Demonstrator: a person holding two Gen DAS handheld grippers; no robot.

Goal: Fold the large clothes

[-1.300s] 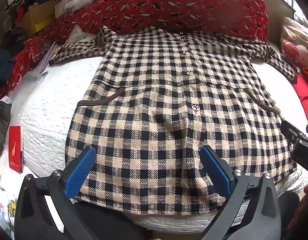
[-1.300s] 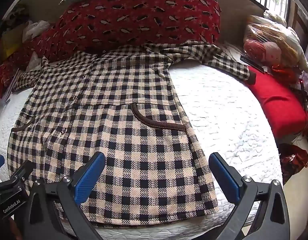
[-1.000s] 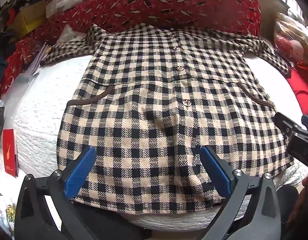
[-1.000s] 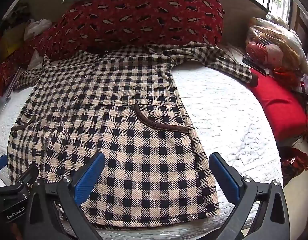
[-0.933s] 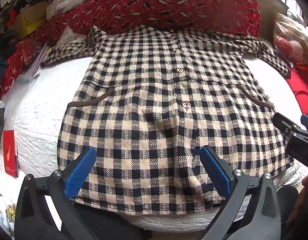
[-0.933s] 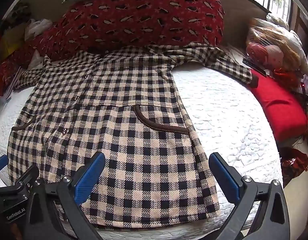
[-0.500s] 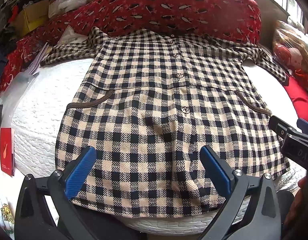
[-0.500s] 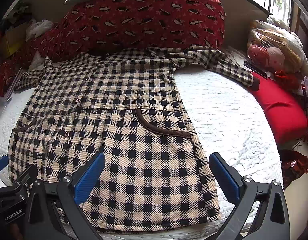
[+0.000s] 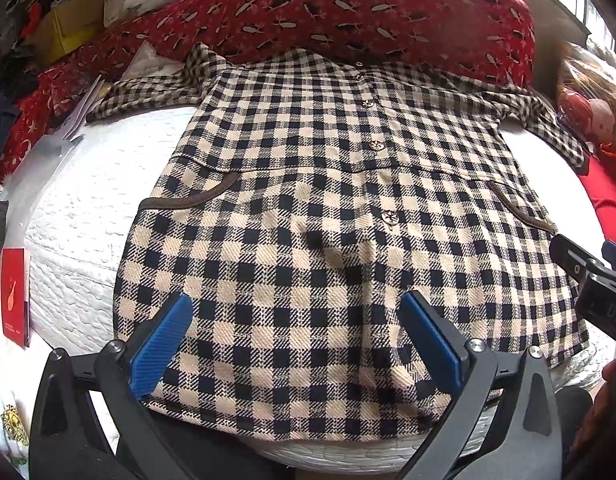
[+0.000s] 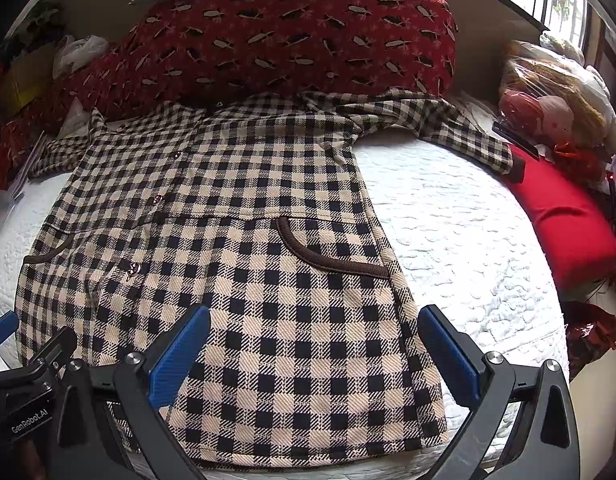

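**Both claws spread over the coat hem**

Nearest in, the left gripper (image 9: 295, 344) hangs over the coat's hem with its 2 blue pads wide apart, nothing between them but checked cloth below. Same story on the right: the right gripper (image 10: 316, 354) is spread wide above the hem's right corner, holding nothing. Each claw peeks into the other's view at the frame edge.

Under them lies the coat (image 9: 340, 240), beige and navy check, spread flat and front-up on the white quilt (image 10: 460, 224), hem at the near bed edge. Up the middle runs a row of gold buttons (image 9: 390, 217). A brown-trimmed pocket (image 10: 328, 260) curves on each side of the skirt.

Further back, both sleeves stretch outward, the right one reaching a red cushion (image 10: 564, 220). A red booklet (image 9: 15, 296) sits off the quilt's left side. Behind the collar, a big red patterned pillow (image 10: 291, 40) closes the scene.
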